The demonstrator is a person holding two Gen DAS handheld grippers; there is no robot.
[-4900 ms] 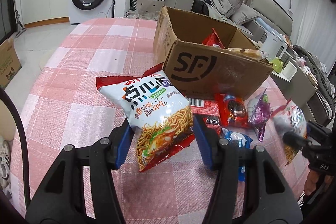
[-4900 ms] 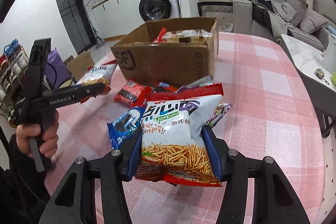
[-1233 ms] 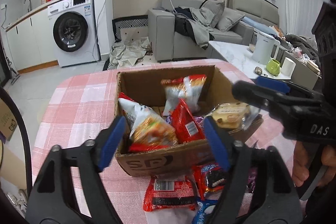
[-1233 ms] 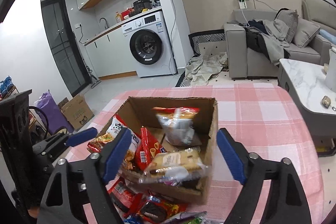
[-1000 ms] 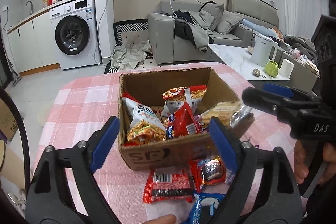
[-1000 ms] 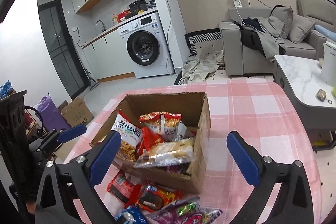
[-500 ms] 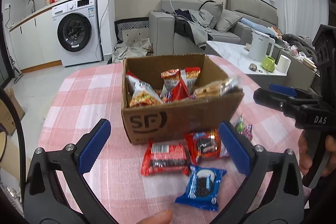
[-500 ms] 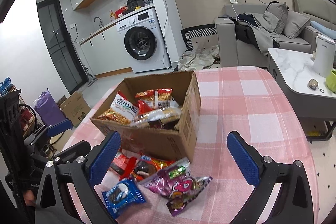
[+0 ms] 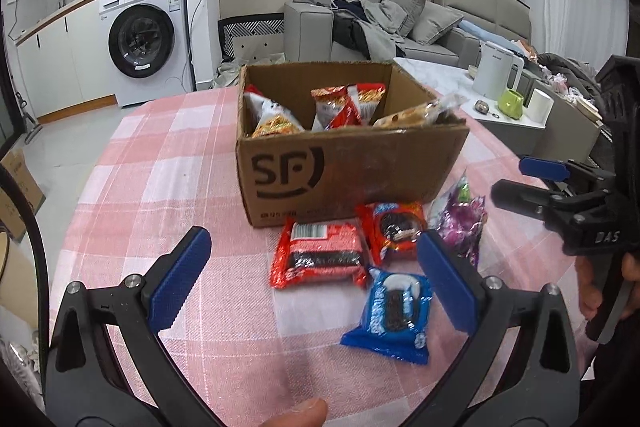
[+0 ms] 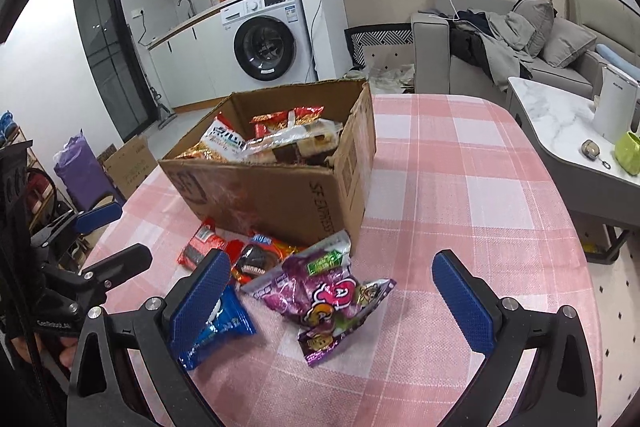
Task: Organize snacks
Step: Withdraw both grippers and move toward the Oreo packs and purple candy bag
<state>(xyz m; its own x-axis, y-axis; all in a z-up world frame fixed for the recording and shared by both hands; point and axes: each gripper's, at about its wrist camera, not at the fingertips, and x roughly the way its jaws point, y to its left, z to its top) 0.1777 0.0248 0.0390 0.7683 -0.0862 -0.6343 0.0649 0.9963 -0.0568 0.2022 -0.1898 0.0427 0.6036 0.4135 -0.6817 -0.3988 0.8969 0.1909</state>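
Nearest the left tool (image 9: 312,277), whose blue-padded jaws stand wide and hold nothing, lies the blue cookie packet (image 9: 390,311), just ahead and a little to the right, close beside the right-hand pad. Its long axis runs roughly away from the tool, tilted slightly, so the jaws would likely need little turning to close across its narrow width. It is a glossy, crinkled film pouch, flat and soft, and would probably give under the pads.

The right tool (image 10: 332,291) is equally wide and empty. Directly between and beyond its pads sits the purple candy bag (image 10: 324,295), a puffy foil pouch lying slantwise, with a second small purple packet touching its near corner. By my reading this bag is the right tool's natural pick, while the blue packet belongs to the left.

Just past the blue packet, on the pink checked cloth of the surface (image 9: 160,187), lie the red wafer packet (image 9: 318,255) with its barcode upward and the red cookie packet (image 9: 396,227), side by side and touching.

Beyond them stands the cardboard box (image 9: 344,171), open-topped, stiff and matte, already holding several noodle-snack bags and a clear-wrapped pastry leaning over its right rim.
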